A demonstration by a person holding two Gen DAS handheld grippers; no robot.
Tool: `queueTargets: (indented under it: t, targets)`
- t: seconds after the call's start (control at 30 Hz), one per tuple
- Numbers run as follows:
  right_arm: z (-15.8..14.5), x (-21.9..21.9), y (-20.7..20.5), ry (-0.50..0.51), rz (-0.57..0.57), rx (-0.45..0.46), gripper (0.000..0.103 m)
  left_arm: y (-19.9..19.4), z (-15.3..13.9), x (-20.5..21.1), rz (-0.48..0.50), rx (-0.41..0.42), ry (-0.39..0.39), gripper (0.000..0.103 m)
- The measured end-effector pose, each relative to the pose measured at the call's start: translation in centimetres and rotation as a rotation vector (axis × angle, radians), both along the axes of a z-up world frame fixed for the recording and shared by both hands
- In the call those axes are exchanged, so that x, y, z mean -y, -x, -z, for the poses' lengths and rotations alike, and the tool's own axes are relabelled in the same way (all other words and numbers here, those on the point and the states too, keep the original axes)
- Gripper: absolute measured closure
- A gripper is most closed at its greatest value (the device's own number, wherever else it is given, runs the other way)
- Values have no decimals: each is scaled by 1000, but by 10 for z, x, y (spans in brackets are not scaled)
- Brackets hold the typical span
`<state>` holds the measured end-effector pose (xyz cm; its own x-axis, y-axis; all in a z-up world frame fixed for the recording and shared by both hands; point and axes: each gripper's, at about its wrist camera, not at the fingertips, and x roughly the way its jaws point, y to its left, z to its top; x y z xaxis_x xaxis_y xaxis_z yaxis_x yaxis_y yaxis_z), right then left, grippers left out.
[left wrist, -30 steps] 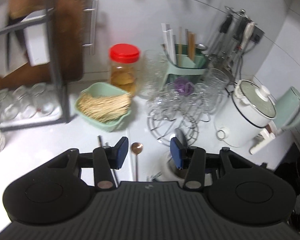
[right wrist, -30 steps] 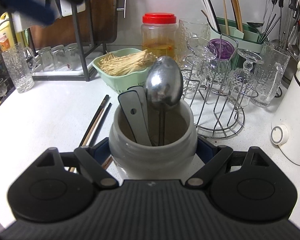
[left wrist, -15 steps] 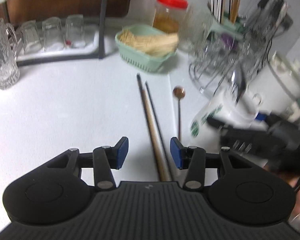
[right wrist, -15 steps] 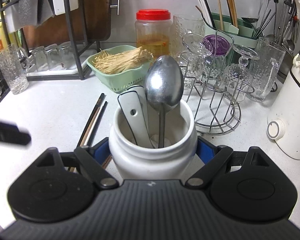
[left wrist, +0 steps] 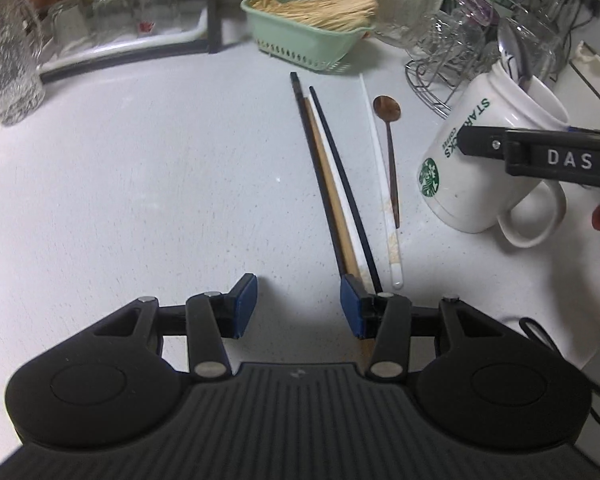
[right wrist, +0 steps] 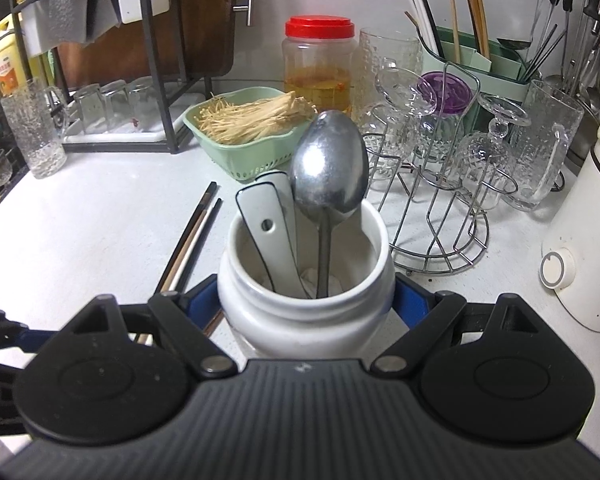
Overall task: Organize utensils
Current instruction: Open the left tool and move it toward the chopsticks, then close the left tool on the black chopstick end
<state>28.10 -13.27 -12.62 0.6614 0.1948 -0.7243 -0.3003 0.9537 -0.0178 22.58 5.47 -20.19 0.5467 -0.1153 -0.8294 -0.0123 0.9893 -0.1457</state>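
Left wrist view: left gripper (left wrist: pixel 298 306) is hanging released above the counter, chopsticks (left wrist: pixel 332 184) lying past its right pad, beside a copper spoon (left wrist: pixel 388 136); pickup pending, needing recentring. Right wrist view: right gripper (right wrist: pixel 305 300) is clasping the white mug (right wrist: pixel 304 280) holding a metal spoon (right wrist: pixel 329 168)

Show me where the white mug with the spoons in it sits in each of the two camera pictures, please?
Left wrist view: the white mug is at the right edge, tilted, green logo facing the camera, gripped by the right hand-held gripper.
Right wrist view: the mug fills the bottom centre, seen from above, with a metal spoon standing in it.
Shared landmark: the green basket of pale strands, behind the mug in both.
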Motion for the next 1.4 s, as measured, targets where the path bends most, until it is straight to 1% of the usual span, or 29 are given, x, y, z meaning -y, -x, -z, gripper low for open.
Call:
queueTargets:
  t: [0.13,0.27,0.4,0.5,0.53,0.6,0.67,0.73,0.8,0.87,1.03,1.3,1.4]
  targets:
    - [0,-1,-2,-2,-7,-1,12,-2,2,7,22,13,-25,51]
    - [-1,-1,-2,-2,-10,-4,12,-1,1,16,44,26,-85,51]
    - [-1,0,-3,-3,-16,-3,12,-2,0,18,48,23,-90,51]
    - [-1,0,-3,-1,-23,-4,12,-3,2,25,73,18,-147,51]
    - [-1,0,-3,-2,-25,-4,12,-3,2,25,71,19,-153,51]
    - [-1,0,-3,-2,-29,-5,12,-4,1,23,58,14,-149,52]
    - [-1,0,-3,-2,-33,-4,12,-4,1,22,54,15,-148,62]
    - [-1,0,-3,0,-34,-4,12,-4,-1,21,57,13,-150,87]
    - [-1,1,-3,-1,-37,-4,12,-3,-1,21,60,6,-145,98]
    - [-1,1,-3,-1,-39,-4,12,-1,-1,21,60,1,-146,99]
    - [-1,0,-4,2,-55,-7,12,14,-3,14,18,-23,-103,100]
    - [-1,3,-10,-2,-116,-6,12,62,-12,14,-71,-89,-2,100]
    - [-1,2,-12,-3,-135,-7,12,79,-17,20,-91,-100,8,100]
